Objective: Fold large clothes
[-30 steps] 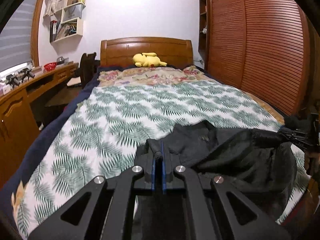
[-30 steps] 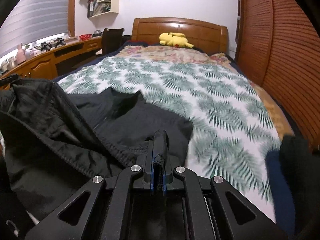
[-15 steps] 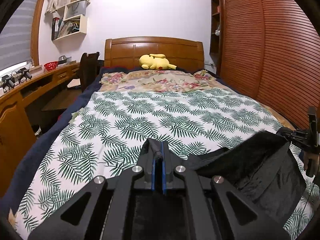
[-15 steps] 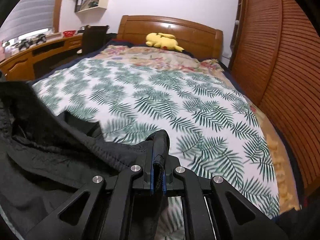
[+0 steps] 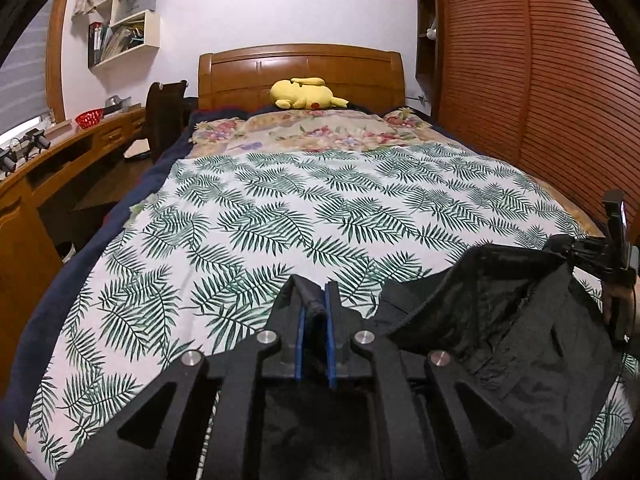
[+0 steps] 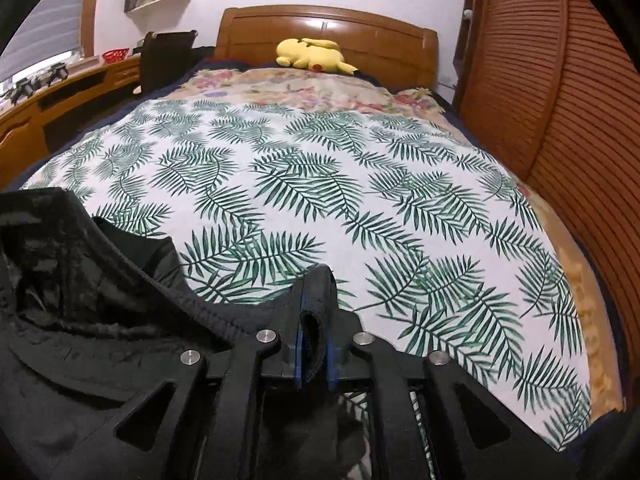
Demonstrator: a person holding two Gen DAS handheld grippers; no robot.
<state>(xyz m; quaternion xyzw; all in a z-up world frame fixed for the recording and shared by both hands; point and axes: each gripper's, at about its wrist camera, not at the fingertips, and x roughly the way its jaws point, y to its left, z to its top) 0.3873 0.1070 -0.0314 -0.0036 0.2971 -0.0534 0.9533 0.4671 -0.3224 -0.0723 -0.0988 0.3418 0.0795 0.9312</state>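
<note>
A large black garment point(image 5: 516, 320) hangs stretched between my two grippers above the near end of the bed point(image 5: 320, 208). My left gripper point(image 5: 314, 300) is shut on one corner of its edge. My right gripper point(image 6: 316, 300) is shut on the other corner, with the garment point(image 6: 80, 300) bunched to its left. The right gripper also shows at the right edge of the left wrist view point(image 5: 612, 256). The garment's lower part is hidden below both views.
The bed has a palm-leaf sheet point(image 6: 340, 184), a floral blanket point(image 5: 312, 132) and a yellow plush toy point(image 5: 304, 94) at the wooden headboard. A wooden desk point(image 5: 60, 152) and a chair point(image 5: 164, 116) stand on the left. A slatted wardrobe point(image 5: 540, 80) runs along the right.
Both grippers have lifted and pulled back toward the foot of the bed with the garment. The garment has come off the sheet and more bare sheet shows.
</note>
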